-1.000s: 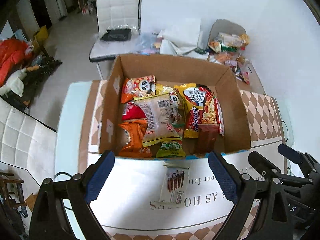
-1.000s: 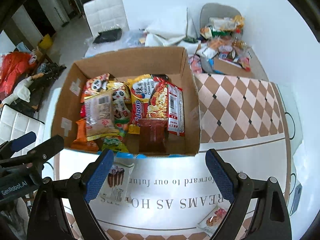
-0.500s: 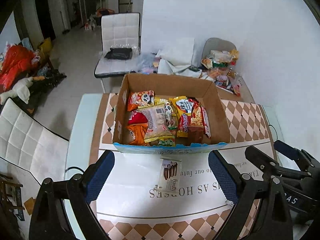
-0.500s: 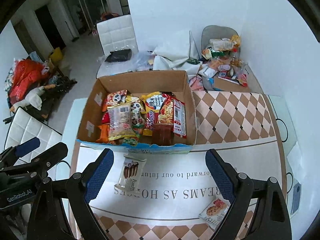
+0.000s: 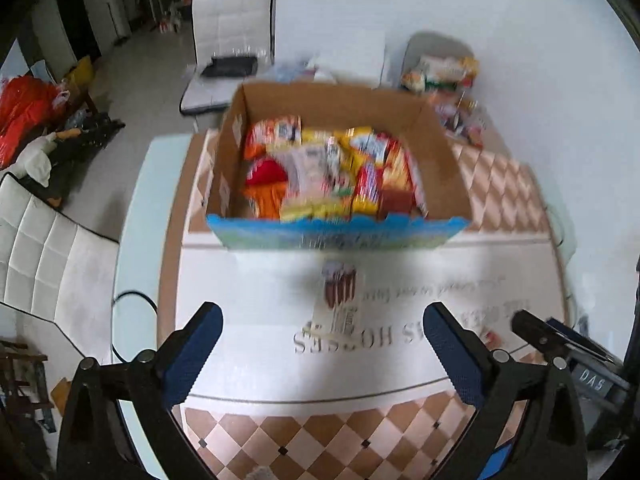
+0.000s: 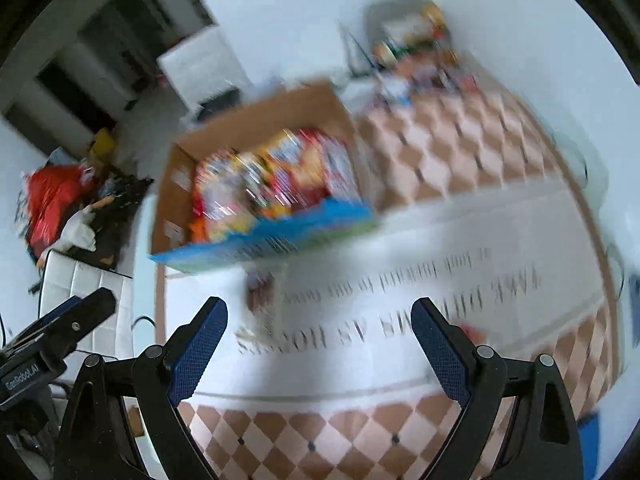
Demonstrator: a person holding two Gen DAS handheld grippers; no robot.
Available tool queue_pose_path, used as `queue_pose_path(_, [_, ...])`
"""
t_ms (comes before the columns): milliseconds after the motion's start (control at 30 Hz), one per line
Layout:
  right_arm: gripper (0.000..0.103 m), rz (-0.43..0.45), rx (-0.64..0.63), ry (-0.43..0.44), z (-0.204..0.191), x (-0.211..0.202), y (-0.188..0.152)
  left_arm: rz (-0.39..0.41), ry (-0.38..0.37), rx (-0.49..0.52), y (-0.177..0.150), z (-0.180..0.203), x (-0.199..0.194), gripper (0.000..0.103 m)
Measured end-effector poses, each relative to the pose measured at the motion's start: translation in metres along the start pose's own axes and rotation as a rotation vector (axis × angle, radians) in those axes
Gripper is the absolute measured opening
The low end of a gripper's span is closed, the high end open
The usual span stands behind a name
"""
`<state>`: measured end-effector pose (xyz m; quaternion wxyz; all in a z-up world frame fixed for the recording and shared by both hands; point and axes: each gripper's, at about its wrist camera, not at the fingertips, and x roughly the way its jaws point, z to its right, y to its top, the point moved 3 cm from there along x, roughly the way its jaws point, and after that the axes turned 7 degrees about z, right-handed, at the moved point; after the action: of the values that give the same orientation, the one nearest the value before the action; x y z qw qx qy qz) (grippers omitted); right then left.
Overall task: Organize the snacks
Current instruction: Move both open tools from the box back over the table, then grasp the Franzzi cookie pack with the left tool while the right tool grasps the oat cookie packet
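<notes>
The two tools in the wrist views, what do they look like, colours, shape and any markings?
Both match: the left tool and right tool have black angular frames with round silver pivot bolts and two splayed fingers faced with textured blue pads. Each shows in the other's view as a black body bearing a white-lettered label, too blurred to read fully. No sleeves or cables on them show.

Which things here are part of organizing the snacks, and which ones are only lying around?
Part of the job:
- cardboard box filled with snack packets
- chocolate stick packet on the table, in front of the box
- small snack packet, blurred, near the right gripper

Only lying around:
- white chair
- red bag on the floor
- heap of packets behind the table
</notes>
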<state>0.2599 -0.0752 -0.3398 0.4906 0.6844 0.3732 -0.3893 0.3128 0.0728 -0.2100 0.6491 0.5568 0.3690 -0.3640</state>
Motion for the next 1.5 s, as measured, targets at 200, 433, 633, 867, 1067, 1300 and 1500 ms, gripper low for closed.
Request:
queue_pose_path(200, [0.095,-0.133,0.216,-0.110,0.096,0.047,-0.033,-0.126,0.055,0.024,-0.023,0.007,0.059,0.103])
queue_pose_path(433, [0.095,-0.240,0.349,-0.184,0.162,0.087,-0.058,-0.296,0.025,0.041,-0.035,0.020,0.134,0.103])
queue_pose_path(633, [0.095,-0.305,0.384,-0.210,0.179,0.116,-0.066,-0.376,0.018,0.084,-0.040,0.034,0.180,0.102])
queue_pose_path(867, [0.095,-0.344,0.397,-0.240,0.187,0.142,-0.065,-0.412,0.040,0.150,-0.044,0.049,0.208,0.067])
queue_pose_path(1067, [0.088,-0.383,0.337,-0.287,0.184,0.161,-0.064,-0.404,0.049,0.129,-0.056,0.043,0.201,0.057])
queue_pose_path(1300, [0.074,-0.404,0.187,-0.230,0.139,0.169,-0.070,-0.458,0.038,0.068,-0.107,0.020,0.170,0.057])
queue_pose_path(1500, [0.074,-0.471,-0.004,-0.175,0.085,0.175,-0.098,-0.507,0.044,0.003,-0.152,-0.007,0.143,0.057])
